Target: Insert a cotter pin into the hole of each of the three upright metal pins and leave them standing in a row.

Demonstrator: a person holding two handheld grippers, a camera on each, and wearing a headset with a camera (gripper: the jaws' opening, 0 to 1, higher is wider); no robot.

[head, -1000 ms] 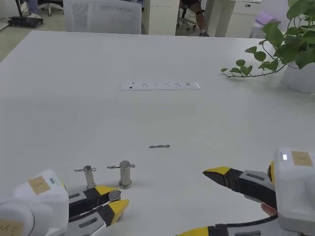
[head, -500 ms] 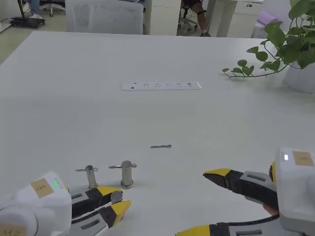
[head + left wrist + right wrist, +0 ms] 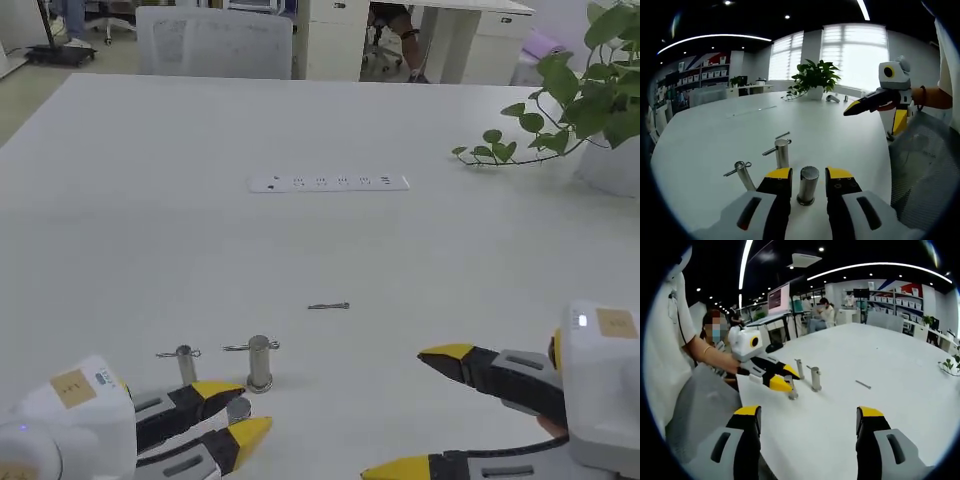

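Observation:
Three upright metal pins stand in a row near the table's front left. The left pin (image 3: 185,363) and the middle pin (image 3: 260,362) each carry a cotter pin through the top. The third pin (image 3: 808,185) is bare and stands between the jaws of my left gripper (image 3: 808,174), with a small gap on each side, so the gripper is open. A loose cotter pin (image 3: 328,306) lies flat farther back on the table. My right gripper (image 3: 398,411) hovers wide open at the front right, holding nothing.
A white power strip (image 3: 329,183) lies mid-table. A potted plant (image 3: 590,90) with trailing leaves sits at the far right. A chair (image 3: 215,40) stands behind the far edge. The white table (image 3: 450,260) is bare between the pins and the right gripper.
The left gripper's jaws have parted a little from the bare pin, which stays standing. The head camera has tilted slightly. The right gripper has hardly moved.

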